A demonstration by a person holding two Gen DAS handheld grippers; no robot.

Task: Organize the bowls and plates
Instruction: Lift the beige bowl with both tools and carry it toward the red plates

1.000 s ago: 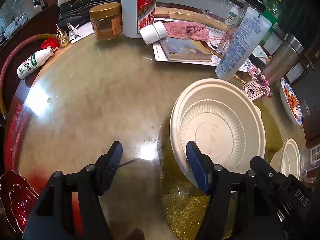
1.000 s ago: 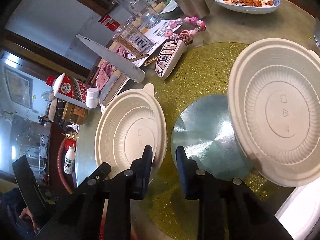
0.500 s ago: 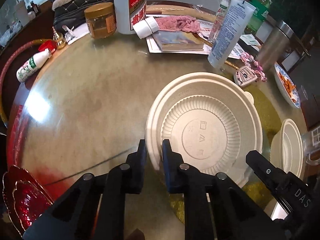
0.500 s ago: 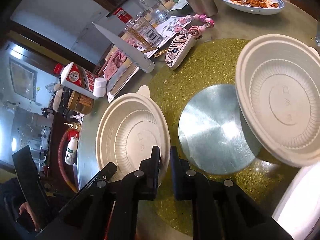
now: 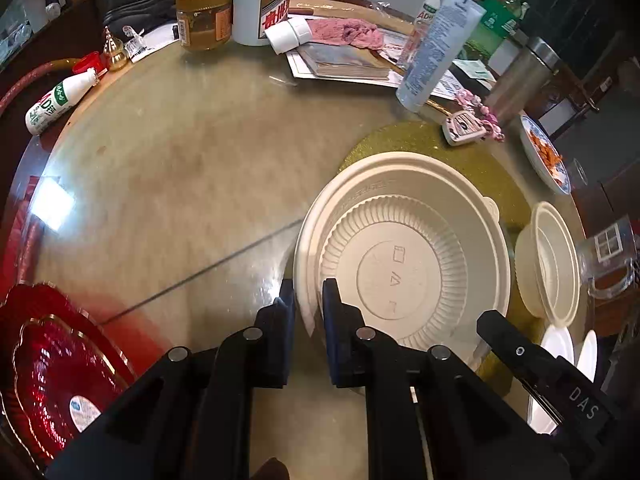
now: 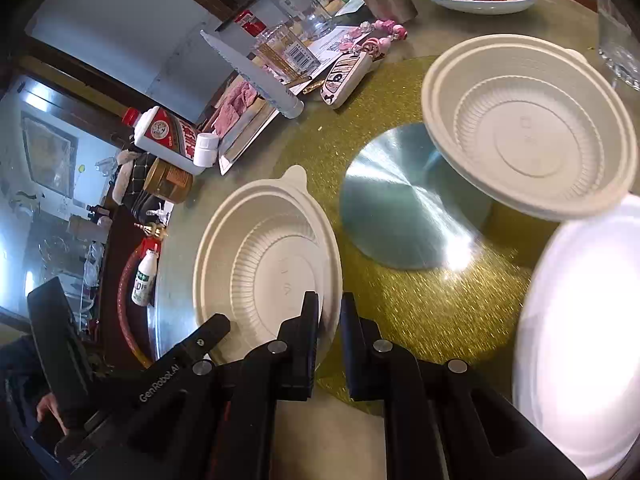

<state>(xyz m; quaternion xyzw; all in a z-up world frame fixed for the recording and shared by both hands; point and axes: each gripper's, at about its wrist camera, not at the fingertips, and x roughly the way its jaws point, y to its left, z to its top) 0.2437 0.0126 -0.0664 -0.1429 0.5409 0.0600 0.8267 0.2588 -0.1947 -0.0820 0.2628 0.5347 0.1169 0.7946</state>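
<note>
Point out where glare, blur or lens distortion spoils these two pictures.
Left wrist view: a bright rectangular reflection glares on the glass tabletop at the left; the fisheye bows the table edge, and the red plate is smeared along its rim. Right wrist view: the white plate at lower right is blown out and blurred, and the silver disc throws a bright streak.

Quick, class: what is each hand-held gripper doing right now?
Left hand-held gripper: closed on the rim of the cream bowl.
Right hand-held gripper: closed on the same bowl's rim.
</note>
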